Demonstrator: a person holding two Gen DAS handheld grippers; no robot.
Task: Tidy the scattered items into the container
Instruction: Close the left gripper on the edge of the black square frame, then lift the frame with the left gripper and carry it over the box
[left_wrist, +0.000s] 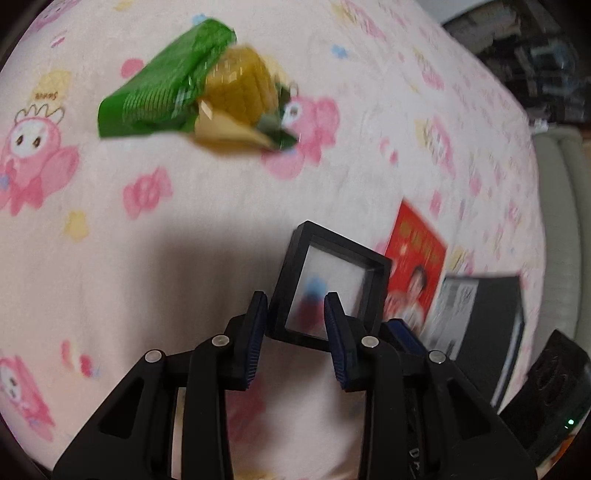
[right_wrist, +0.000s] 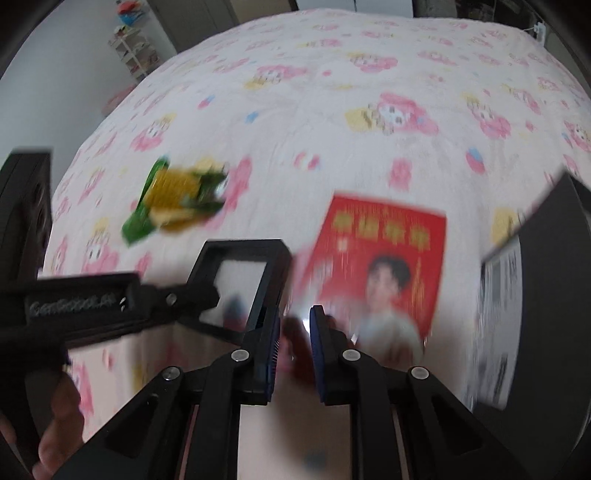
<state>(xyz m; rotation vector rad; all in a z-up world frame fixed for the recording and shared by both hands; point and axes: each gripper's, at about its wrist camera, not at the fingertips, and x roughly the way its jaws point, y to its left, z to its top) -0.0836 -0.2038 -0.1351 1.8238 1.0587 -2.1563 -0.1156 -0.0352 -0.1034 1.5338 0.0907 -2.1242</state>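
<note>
While carrying the black frame (left_wrist: 332, 251) toward the black box (left_wrist: 487, 325) near on the right of the bedspread (left_wrist: 184, 221), judged to be the container, keep the grip steady, avoid pressing the clear film, and release only once over the opening.

Left gripper (left_wrist: 295, 306): narrowly parted, pads clamped across one rail of the tilted frame.

Right gripper (right_wrist: 295, 325): closed down at the near corner of the red card (right_wrist: 384, 240); hold on it too blurred to confirm.

Corn packet (left_wrist: 207, 88): well apart, not yet collected.

Home bedroom: bed (right_wrist: 332, 92) with pink cartoon-print blanket fills both frames; cluttered shelf rack (right_wrist: 133, 51) against the wall, upper left.
</note>
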